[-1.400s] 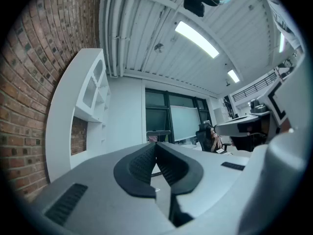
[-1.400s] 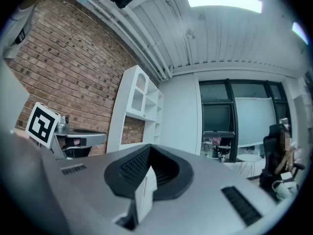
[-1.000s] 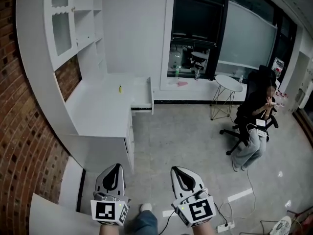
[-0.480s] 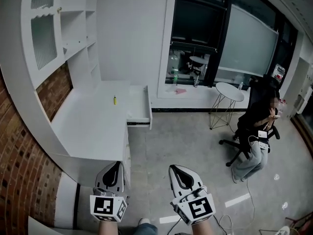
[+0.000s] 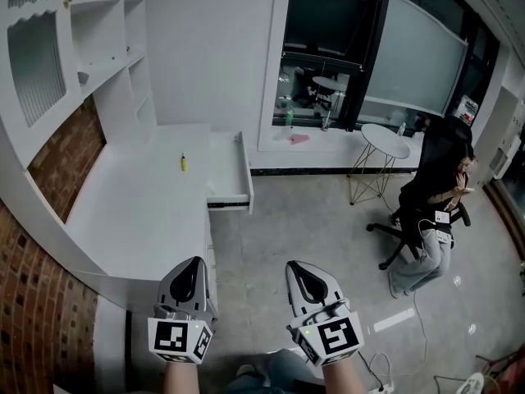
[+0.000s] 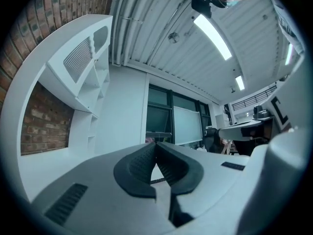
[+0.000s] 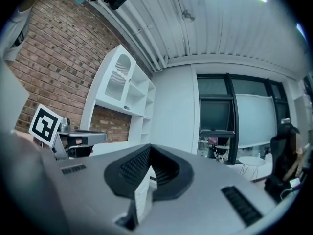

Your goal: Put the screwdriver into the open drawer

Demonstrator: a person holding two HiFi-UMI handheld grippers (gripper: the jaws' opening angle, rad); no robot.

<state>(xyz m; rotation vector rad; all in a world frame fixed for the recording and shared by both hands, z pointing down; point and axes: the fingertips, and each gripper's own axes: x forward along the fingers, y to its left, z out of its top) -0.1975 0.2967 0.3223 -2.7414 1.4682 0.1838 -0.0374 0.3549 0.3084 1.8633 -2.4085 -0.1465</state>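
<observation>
On the white desk (image 5: 135,216) at the left of the room, a small yellow screwdriver (image 5: 182,162) is seen lying alone, close to the far edge. Just beside it, to the right, the open drawer (image 5: 244,171) is pulled out over the grey tiled floor (image 5: 312,228); the screwdriver is not inside it. White shelves (image 5: 98,43) and a brick wall (image 5: 57,158) are found behind the desk. Near the dark window (image 5: 332,31), a round side table (image 5: 384,140) is placed, and a person (image 5: 431,195) is seated on an office chair (image 5: 392,230). The left gripper (image 5: 195,263) and the right gripper (image 5: 297,268) are held low, well apart from the desk; the jaws of each are pressed together with nothing between them.
</observation>
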